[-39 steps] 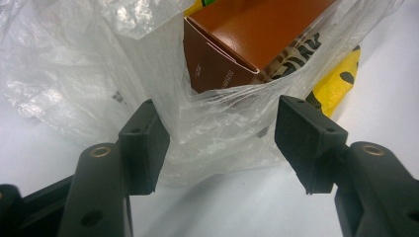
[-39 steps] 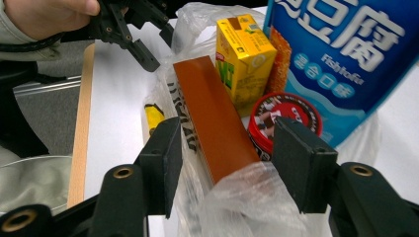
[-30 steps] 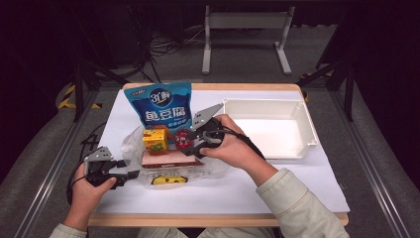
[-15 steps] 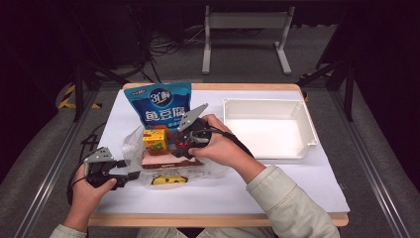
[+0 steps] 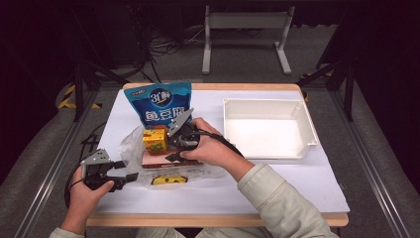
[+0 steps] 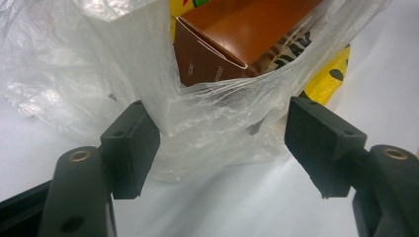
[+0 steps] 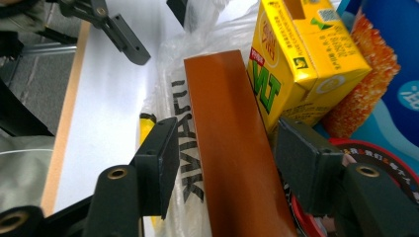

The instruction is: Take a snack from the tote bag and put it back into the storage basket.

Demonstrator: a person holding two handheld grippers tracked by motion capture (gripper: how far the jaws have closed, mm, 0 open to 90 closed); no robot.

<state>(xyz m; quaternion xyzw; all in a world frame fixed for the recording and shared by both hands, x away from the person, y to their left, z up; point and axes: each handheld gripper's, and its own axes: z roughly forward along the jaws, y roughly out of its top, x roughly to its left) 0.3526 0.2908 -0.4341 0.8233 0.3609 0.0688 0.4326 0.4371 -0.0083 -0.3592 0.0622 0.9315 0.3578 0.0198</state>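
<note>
Right claw (image 7: 222, 163): jaws spread on either side of the brown box (image 7: 232, 148), one on each long face, a gap visible on both sides; not clamped. In the high view the right claw (image 5: 174, 144) sits over the items left of the worktop's centre.

Brown box: lies partly inside the clear plastic bag (image 6: 197, 113), long axis running away from the right claw. Yellow drink carton (image 7: 301, 59) stands just beside it, touching or nearly so; cannot tell which. A round red-rimmed item (image 7: 375, 153) shows under the right claw's right-hand jaw.

Left claw (image 6: 222, 143): jaws wide, released, straddling a fold of the bag's open end without pinching it. In the high view the left claw (image 5: 126, 177) is near the worktop's front-left corner, at the bag's edge.

Blue snack pouch (image 5: 159, 105) stands upright behind the carton, toward the far edge. A yellow packet (image 5: 168, 179) lies under the bag, toward the front edge. White tray (image 5: 307, 130) on the right half of the worktop (image 5: 297, 183), well apart from both claws.
</note>
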